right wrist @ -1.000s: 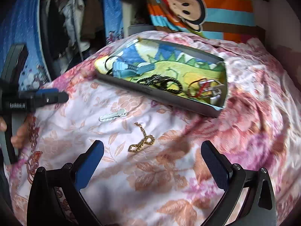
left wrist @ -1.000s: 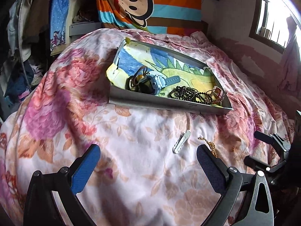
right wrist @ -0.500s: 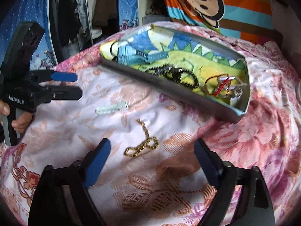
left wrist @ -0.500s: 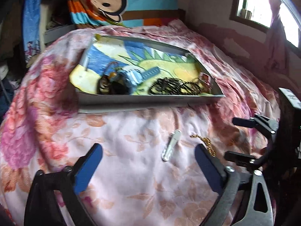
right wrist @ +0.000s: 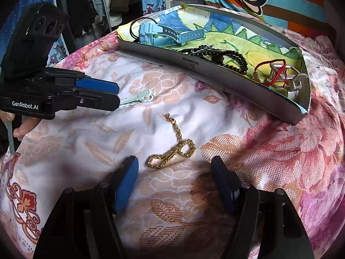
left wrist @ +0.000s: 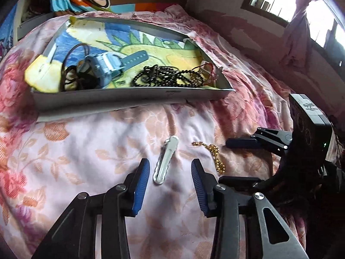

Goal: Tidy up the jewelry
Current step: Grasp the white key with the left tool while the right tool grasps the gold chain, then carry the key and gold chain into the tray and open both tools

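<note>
**Two loose pieces, both jaws closing in**

The pale silver scalloped hair clip [left wrist: 165, 160] lies flat on the floral bedspread [left wrist: 90, 151], its near end between the blue pads of my left hand-held gripper [left wrist: 170, 185]. Those jaws are closing, but the pads do not yet touch the clip. Just beside it lies the gold link chain bracelet [right wrist: 172, 151], partly looped, a little ahead of my right hand-held gripper [right wrist: 175, 183], whose jaws are also closing with nothing pinched between them.

I judge this the pick-up step: two loose pieces remain outside the shallow grey cardboard tray with a dinosaur picture lining [left wrist: 129, 99], which sits further up the bed.

Next, I reckon, each side needs to sink onto the cloth and pinch its thin, flat piece without gathering fabric, then carry it over the tray wall.

The right view shows the tray's far corner clearly: a red cord bracelet [right wrist: 270, 70] and small silvery pieces, plus the blue watch [right wrist: 163, 34] and black bead strand [right wrist: 217, 55]. The left view shows a window, and dark cords by the watch.
</note>
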{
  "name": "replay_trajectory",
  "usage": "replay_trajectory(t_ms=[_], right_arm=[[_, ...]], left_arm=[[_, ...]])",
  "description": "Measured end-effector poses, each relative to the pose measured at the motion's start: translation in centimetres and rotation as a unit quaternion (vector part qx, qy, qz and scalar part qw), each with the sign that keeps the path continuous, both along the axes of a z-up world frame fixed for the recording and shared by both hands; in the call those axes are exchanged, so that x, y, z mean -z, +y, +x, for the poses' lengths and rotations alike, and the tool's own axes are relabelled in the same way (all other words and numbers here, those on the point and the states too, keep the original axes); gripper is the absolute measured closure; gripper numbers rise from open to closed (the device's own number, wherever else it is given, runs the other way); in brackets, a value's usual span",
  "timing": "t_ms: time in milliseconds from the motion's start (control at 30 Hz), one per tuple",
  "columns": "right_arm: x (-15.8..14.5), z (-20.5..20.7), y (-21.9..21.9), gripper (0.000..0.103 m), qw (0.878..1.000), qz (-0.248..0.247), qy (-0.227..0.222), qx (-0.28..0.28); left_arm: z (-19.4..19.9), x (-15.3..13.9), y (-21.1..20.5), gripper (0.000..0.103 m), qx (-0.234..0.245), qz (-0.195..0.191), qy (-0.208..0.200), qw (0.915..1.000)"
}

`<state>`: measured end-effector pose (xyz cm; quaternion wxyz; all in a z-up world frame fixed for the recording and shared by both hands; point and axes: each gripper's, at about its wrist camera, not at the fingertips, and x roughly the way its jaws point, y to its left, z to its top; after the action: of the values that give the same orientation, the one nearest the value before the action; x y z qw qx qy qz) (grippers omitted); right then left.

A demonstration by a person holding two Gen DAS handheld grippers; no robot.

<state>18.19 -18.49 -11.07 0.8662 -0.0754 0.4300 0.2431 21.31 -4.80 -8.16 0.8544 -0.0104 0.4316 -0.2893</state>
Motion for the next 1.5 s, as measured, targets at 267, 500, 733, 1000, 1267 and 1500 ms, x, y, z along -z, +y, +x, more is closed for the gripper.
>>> replay_trajectory(t_ms=[267, 500, 733, 1000, 1267, 1500], right_arm=[[0.5, 1.3, 0.1, 0.050, 1.000, 0.007, 0.003, 0.015], [0.8, 1.6, 0.3, 0.050, 1.000, 0.007, 0.010, 0.014], [1.1, 2.6, 0.3, 0.050, 1.000, 0.021, 0.016, 0.015], [1.1, 2.4, 0.7, 0.076, 1.000, 0.018, 0.010, 0.009], [0.7, 1.6, 1.4, 0.090, 1.000, -0.011, -0.020, 0.009], [-0.3, 1.1, 0.9, 0.090, 0.999, -0.015, -0.047, 0.014]], left_arm=[[1.6, 1.2, -1.5, 0.088, -0.011, 0.050, 0.026, 0.9984], [1.7, 1.7, -1.4, 0.089, -0.022, 0.048, 0.043, 0.9977], [1.4, 1.9, -1.1, 0.089, -0.054, 0.039, 0.044, 0.9968], [1.2, 1.9, -0.7, 0.089, -0.061, 0.030, 0.038, 0.9970], [0.9, 1.7, -0.6, 0.090, -0.058, 0.019, 0.031, 0.9976], [0.3, 1.0, -1.1, 0.090, -0.066, 0.046, 0.005, 0.9968]])
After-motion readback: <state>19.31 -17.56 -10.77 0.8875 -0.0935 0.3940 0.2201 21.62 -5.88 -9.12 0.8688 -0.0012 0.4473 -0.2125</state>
